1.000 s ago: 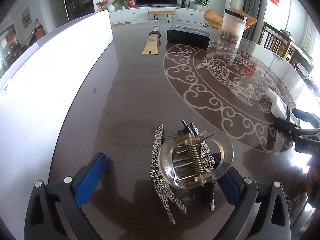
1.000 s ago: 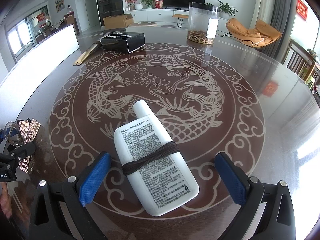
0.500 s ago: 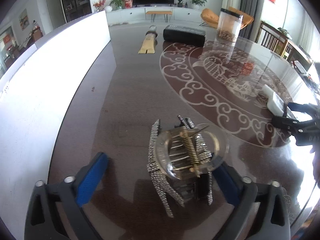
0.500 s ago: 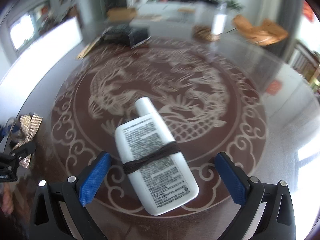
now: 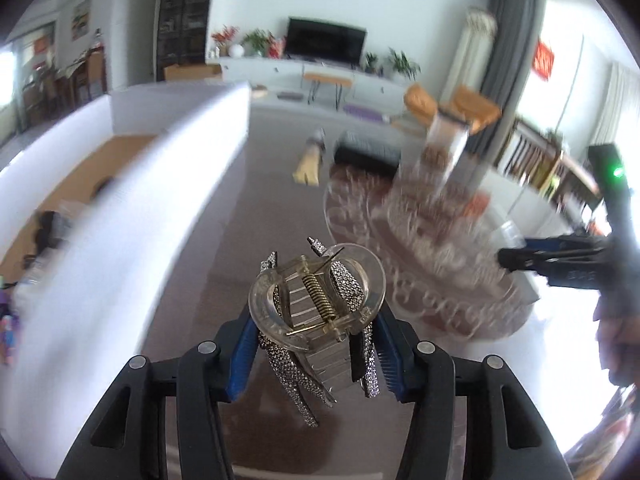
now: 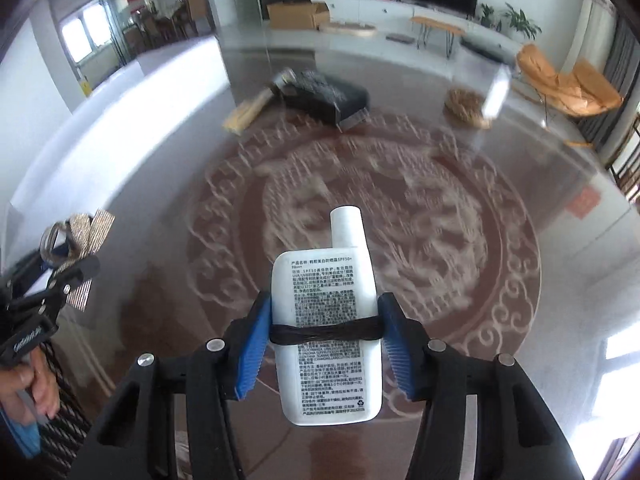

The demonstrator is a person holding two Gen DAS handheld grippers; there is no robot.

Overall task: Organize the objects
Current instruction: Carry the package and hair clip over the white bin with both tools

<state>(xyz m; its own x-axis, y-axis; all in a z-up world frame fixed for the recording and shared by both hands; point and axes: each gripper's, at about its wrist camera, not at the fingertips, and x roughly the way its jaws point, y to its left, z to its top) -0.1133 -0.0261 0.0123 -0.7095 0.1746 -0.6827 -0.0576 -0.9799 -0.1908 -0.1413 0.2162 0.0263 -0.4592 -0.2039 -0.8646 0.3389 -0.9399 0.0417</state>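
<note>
A: Status on the left gripper (image 5: pixel 316 344)?
B: Clamped on the hair clip (image 5: pixel 316 300), blue pads pinching its sides. Clip is off the table (image 5: pixel 256 208), clear hinge end and spring toward the camera, rhinestone prongs hanging down.
A: Why up in the air?
B: My read: carrying it to the white box (image 5: pixel 132 200) on the left. Tan inside, a few dark items in there already.
A: Right gripper (image 6: pixel 322 340)?
B: Closed on the white bottle (image 6: pixel 326 328), gripped mid-body right at the dark hair tie (image 6: pixel 326 330) wrapped round it. Cap points away from the camera, bottle held above the patterned tabletop.
A: Anything left?
B: Black case (image 6: pixel 324 94), tan tube (image 6: pixel 250 112), clear jar (image 6: pixel 480 100) sit at the far side. Background is blurred.
</note>
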